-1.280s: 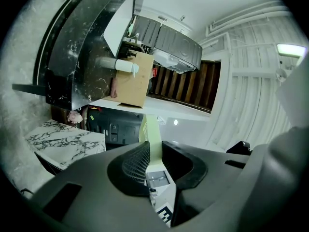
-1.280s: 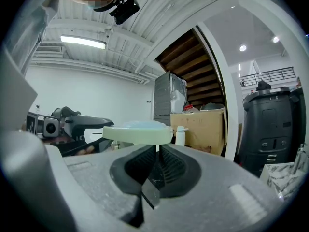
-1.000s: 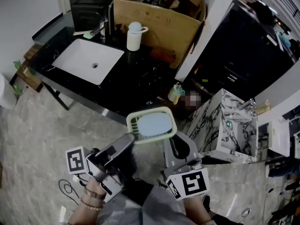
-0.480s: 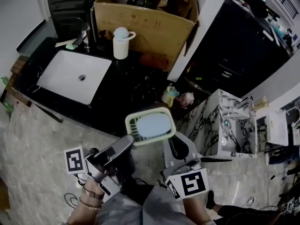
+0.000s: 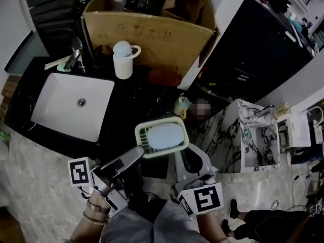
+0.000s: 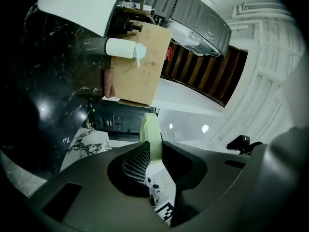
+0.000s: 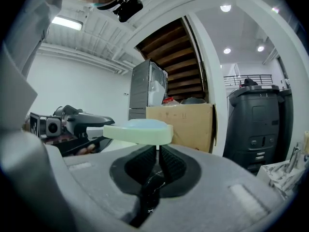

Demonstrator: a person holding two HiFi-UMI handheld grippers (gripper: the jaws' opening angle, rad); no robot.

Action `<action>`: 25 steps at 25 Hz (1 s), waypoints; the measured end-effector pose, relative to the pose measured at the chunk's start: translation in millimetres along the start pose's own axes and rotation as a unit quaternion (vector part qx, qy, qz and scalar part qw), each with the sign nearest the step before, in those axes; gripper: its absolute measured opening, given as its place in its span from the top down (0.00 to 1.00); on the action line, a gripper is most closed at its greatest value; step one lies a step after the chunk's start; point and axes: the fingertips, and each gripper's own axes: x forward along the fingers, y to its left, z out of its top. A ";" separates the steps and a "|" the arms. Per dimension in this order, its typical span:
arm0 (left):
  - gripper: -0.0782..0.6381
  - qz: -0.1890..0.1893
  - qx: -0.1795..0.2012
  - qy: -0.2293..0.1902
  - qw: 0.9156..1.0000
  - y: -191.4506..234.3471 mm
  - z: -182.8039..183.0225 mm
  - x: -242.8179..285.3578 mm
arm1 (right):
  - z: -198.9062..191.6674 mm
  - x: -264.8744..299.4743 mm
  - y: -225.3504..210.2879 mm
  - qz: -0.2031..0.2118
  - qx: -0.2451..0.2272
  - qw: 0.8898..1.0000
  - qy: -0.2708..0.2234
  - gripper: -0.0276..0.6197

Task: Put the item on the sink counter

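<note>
The soap dish (image 5: 162, 136) is held in the air over the near edge of the black counter (image 5: 134, 103), right of the white sink (image 5: 71, 105). The left gripper (image 5: 137, 155) is clamped on its left rim. The right gripper (image 5: 182, 153), jaws almost together, pinches what looks like a thin rib underneath. The dish is pale green with a light blue centre. Print on the far cardboard box (image 5: 152, 32) is unreadable.

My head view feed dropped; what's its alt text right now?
The left claw and right claw hold a pale green soap dish by its near rim. Beyond lie a black counter with a white sink, a cup and a cardboard box.
</note>
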 end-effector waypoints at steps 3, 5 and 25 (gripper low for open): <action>0.78 0.006 -0.011 0.018 1.000 7.1 25.3 6.0 | -4.3 23.5 -3.2 -0.018 0.008 1.000 0.011 0.93; 0.78 0.012 -0.019 0.031 0.999 12.3 40.5 9.1 | -8.0 37.5 -4.8 -0.031 0.013 0.999 0.017 0.93; 0.78 0.068 -0.049 0.118 0.990 73.6 105.7 32.7 | -64.0 99.6 -28.3 -0.088 0.024 0.992 0.085 0.93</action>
